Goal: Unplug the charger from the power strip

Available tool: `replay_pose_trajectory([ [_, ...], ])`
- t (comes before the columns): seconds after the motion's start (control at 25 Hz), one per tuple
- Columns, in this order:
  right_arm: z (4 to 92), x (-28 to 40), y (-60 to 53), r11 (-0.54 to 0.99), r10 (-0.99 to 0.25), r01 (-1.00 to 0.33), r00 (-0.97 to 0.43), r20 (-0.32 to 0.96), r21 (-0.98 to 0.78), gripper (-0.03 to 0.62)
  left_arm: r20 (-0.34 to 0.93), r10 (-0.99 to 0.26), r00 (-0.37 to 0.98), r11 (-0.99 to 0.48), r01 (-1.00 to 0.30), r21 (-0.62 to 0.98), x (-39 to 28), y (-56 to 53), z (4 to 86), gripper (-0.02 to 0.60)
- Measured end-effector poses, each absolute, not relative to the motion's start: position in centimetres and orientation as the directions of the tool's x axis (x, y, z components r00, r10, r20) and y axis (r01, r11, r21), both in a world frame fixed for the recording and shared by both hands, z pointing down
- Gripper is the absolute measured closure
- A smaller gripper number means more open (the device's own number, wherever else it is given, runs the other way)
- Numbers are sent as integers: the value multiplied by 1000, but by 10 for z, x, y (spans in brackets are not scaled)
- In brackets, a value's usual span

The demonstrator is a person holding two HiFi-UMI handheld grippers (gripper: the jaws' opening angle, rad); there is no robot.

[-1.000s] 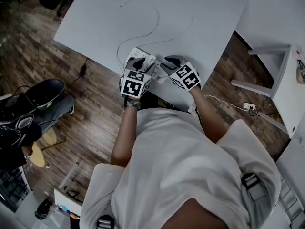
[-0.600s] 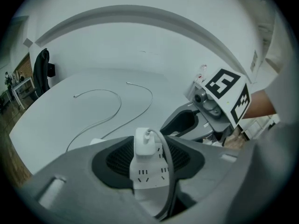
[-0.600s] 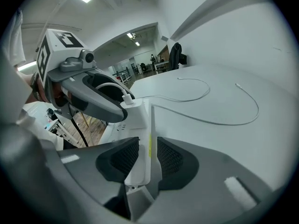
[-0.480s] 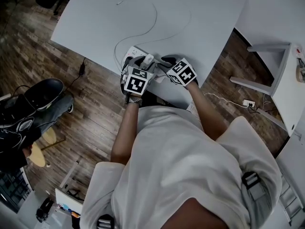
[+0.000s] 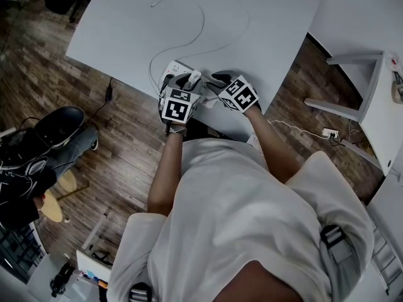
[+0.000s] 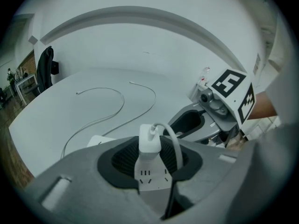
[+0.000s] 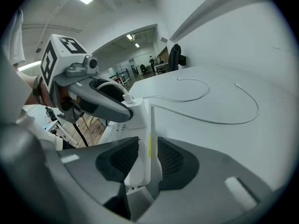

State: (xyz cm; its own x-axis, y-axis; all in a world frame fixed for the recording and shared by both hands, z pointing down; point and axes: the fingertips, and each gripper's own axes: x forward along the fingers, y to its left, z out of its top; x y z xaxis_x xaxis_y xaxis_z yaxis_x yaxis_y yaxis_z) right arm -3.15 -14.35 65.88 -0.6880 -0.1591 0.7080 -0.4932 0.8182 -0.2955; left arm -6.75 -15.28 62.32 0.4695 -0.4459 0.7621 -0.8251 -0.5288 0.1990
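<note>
Charger (image 6: 149,146): small white block, standing upright in the power strip (image 6: 150,180), plugged in beside a free set of socket slots.
Charger lead (image 6: 172,136): white; leaves the block's top and arches over above the power strip.
Left hand-held gripper (image 6: 150,154): over the power strip, one jaw on each side of the charger. The jaws have just been closing, and the black ribbed pads lie against the charger's sides.
Right hand-held gripper (image 7: 147,155): at the power strip's other end, pinching the strip's long sides between its pads.
Counter (image 5: 126,30): white; carries the power strip close to the edge nearest the person. Thin white cables (image 6: 123,102) trail beyond the power strip.
</note>
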Motion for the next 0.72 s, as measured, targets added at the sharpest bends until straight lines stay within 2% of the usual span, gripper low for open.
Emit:
replay_pose_trajectory([
  [0.24,659,-28,-139,815,-167,-499,-689,706,-294,454,745,-452,490,-504,-830,240,-66,-148,623,439],
  [0.52,658,-29,-139,817,-166,-498,-685,709,-289,453,781,-453,431,-587,-803,103,-62,-148,623,443],
  [0.72,658,-28,-138,813,-172,-506,-682,711,-289,448,772,-451,449,-541,-825,163,-66,-146,622,443],
])
